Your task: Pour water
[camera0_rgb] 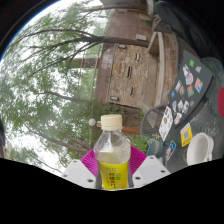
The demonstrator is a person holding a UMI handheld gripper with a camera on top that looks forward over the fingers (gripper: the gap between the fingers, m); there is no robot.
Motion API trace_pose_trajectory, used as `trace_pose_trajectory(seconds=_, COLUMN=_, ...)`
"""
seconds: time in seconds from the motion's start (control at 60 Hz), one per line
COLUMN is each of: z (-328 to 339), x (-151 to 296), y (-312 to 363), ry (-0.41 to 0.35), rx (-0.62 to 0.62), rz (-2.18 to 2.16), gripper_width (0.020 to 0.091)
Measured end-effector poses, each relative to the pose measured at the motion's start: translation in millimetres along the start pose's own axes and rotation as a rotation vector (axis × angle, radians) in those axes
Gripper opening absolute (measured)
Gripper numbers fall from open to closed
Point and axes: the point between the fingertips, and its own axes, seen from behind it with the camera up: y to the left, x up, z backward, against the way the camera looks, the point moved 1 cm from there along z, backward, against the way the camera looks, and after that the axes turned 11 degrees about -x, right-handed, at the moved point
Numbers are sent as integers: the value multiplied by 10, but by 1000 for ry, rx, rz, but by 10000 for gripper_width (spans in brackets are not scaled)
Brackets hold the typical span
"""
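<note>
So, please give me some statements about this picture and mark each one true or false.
1. The clear plastic bottle with yellow liquid stands between the fingers of the tongs. True.
2. The bottle's cap is off. False: a pale cap is on.
3. A white cup stands beside the bottle. True.
4. The bottle is empty. False: yellow liquid fills its lower part.
5. A sticker-covered dark surface lies beyond the cup. True.

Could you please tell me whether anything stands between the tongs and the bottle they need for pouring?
Nothing visible does. The bottle of yellow liquid, white-capped, already sits between the tongs, pink pads at either side. A white cup stands beyond, to the right.
</note>
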Motion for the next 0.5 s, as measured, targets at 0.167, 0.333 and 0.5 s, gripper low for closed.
trace_pose_trajectory(seconds=0.167, z=595, x=1562, y=19, ry=-449, rx=-259, rz=1002, gripper_width=379)
trace_pose_trajectory(seconds=0.333, z=891, x=2187, y=-1437, ry=-439, rx=-438, rz=1335, gripper_width=377)
trace_pose_trajectory(seconds=0.5, z=1209, x=2208, y=-2788, ry=-318, rx=-565, rz=1332, gripper_width=379)
